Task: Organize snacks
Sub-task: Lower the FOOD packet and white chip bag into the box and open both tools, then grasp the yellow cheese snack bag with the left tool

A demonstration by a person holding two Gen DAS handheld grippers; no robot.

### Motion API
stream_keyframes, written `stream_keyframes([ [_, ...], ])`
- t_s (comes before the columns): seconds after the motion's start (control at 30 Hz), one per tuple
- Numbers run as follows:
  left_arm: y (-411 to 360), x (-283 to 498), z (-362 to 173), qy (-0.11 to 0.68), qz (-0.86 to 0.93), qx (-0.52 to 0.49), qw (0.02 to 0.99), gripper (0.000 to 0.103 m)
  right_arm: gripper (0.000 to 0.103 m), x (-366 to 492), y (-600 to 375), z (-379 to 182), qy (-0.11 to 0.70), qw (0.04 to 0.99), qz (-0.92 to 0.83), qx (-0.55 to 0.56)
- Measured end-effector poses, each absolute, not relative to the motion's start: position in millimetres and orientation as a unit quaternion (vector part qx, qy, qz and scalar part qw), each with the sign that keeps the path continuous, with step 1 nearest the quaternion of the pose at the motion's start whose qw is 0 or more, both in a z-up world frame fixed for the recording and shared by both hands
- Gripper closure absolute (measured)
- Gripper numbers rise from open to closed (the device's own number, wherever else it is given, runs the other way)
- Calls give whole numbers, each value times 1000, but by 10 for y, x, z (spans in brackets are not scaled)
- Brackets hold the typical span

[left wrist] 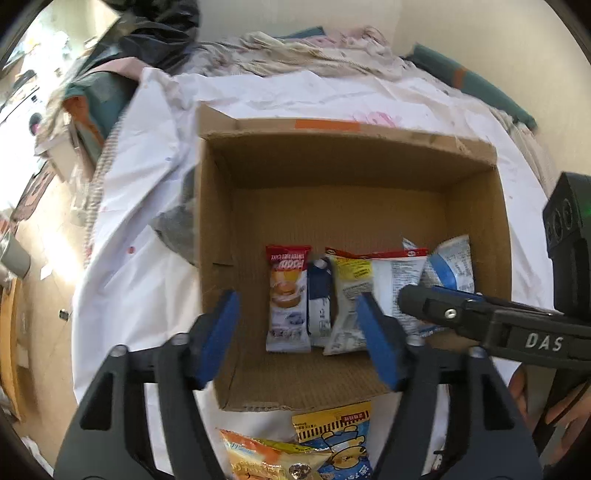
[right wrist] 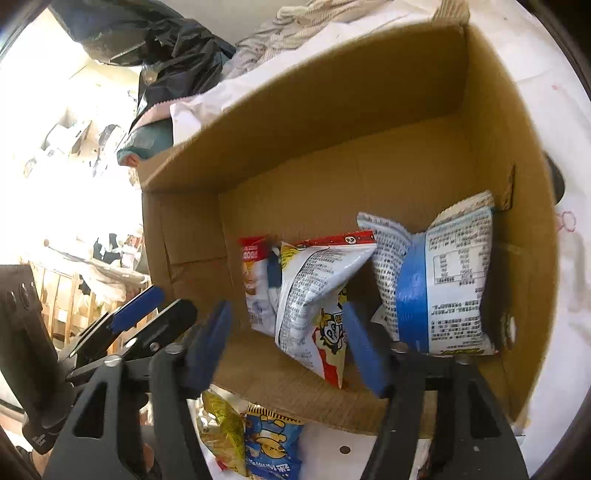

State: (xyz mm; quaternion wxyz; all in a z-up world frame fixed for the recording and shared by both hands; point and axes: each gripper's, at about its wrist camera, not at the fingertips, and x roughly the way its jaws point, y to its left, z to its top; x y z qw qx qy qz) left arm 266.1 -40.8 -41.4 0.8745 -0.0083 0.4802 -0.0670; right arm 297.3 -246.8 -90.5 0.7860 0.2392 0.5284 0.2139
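Note:
An open cardboard box (left wrist: pixel 343 206) (right wrist: pixel 332 155) sits on a white sheet. Inside it stand in a row a red-topped cake packet (left wrist: pixel 288 295) (right wrist: pixel 253 280), a small dark blue packet (left wrist: pixel 319 299), a white and yellow bag (left wrist: pixel 351 295) (right wrist: pixel 314 295) and a white and blue bag (left wrist: pixel 452 264) (right wrist: pixel 443 280). My left gripper (left wrist: pixel 299 325) is open and empty over the box's near edge. My right gripper (right wrist: pixel 284 343) is open and empty just before the white and yellow bag; it also shows in the left wrist view (left wrist: pixel 436 302). A yellow bag (left wrist: pixel 266 458) (right wrist: pixel 221 432) and a blue bear bag (left wrist: pixel 340 443) (right wrist: pixel 269 446) lie outside the box, in front of it.
The white sheet (left wrist: pixel 140 266) covers the surface around the box. Crumpled cloth (left wrist: pixel 314 48) and a black bag (left wrist: pixel 159 33) (right wrist: pixel 177 59) lie behind it. A cluttered floor and shelves (right wrist: pixel 74 258) are to the left.

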Motion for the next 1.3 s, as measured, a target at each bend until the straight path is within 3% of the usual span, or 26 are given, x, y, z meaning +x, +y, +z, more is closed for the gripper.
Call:
stream_keyframes([
  [0.07,-384,2637,-377,475,-61,-19,878,18,33,2966,-2506,-831,519,788,218,247],
  [0.27,-388,2592,-320,464,-62,-10,884,17,26,2858,-2527,-630,491,814,212,225],
  [0.33,-366,2559,-302,461,-62,-12,885,17,15,2816,-2532,-566,481,823,206,220],
  [0.5,-281,2400,-225,446,-63,-21,893,17,6,2653,-2538,-376,446,866,152,166],
  [0.73,-97,2179,-39,413,-45,-41,909,17,6,2395,-2591,-163,418,884,151,144],
  [0.87,-10,2033,44,398,-30,-41,916,8,6,2210,-2658,-125,412,888,141,146],
  [1.3,246,1601,-12,422,-1,-63,904,7,6,1667,-2758,-137,418,884,136,160],
])
